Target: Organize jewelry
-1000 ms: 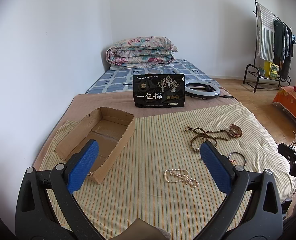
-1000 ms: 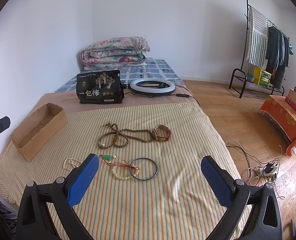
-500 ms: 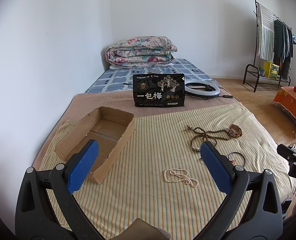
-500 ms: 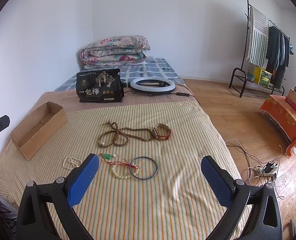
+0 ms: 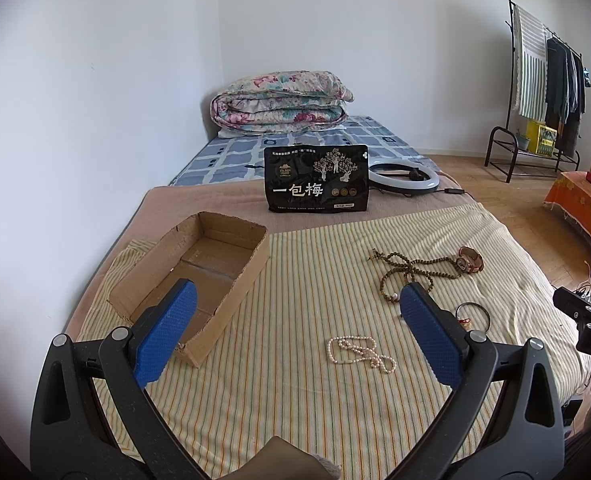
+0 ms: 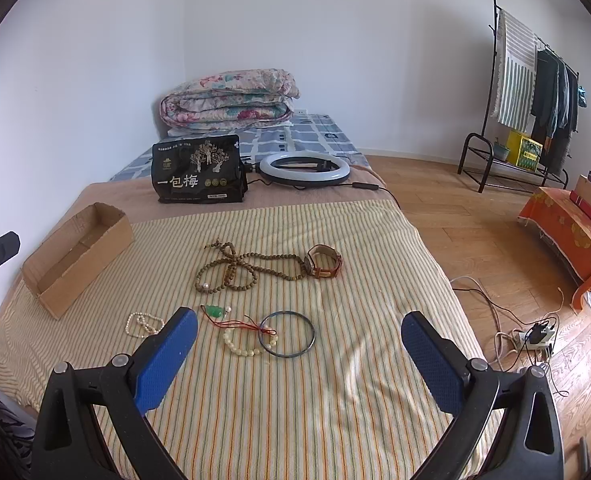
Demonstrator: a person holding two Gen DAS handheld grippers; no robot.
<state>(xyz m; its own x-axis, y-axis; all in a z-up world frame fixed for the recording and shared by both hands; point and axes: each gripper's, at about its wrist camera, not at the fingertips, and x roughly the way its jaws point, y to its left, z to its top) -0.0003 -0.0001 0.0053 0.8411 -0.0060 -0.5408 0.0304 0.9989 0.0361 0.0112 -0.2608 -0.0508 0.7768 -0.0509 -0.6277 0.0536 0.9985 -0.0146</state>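
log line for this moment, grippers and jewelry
left gripper open | right gripper open | brown cardboard box empty | white pearl necklace on striped sheet

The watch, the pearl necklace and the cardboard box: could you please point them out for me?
watch (image 6: 324,266), right wrist view, on its brown strap.
pearl necklace (image 5: 360,353), left wrist view, on its coiled strands.
cardboard box (image 5: 242,278), left wrist view, on its right wall.
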